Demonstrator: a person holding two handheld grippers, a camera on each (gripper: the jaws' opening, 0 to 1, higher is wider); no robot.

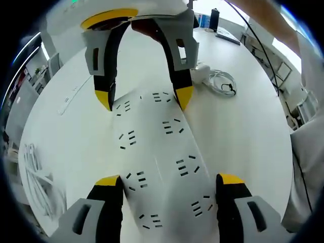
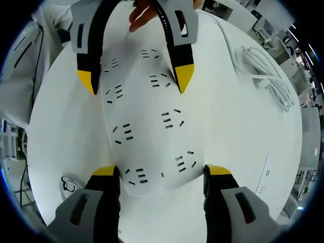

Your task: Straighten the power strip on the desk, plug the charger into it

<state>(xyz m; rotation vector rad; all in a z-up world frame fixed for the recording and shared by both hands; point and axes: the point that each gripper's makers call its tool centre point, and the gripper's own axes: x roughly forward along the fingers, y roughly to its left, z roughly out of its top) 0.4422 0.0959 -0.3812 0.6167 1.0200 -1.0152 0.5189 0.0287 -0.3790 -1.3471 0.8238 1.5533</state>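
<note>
A wide white power strip [image 1: 162,152] with two rows of sockets lies flat on the white desk [image 1: 253,142]. My left gripper [image 1: 169,180] has its yellow-tipped jaws pressed against both long sides of the strip's near end. My right gripper [image 1: 144,97] faces it and clamps the far end the same way. In the right gripper view the power strip [image 2: 147,126] runs from my right gripper [image 2: 161,170] up to the left gripper [image 2: 135,76]. The white charger with its coiled cable [image 1: 218,81] lies on the desk beyond the strip, to the right.
A bundle of white cable [image 2: 268,76] lies near the desk edge, also visible as the cable bundle [image 1: 35,174]. A small flat white piece [image 1: 68,98] rests on the desk. A hand [image 2: 142,15] holds the left gripper. Office furniture stands beyond the desk.
</note>
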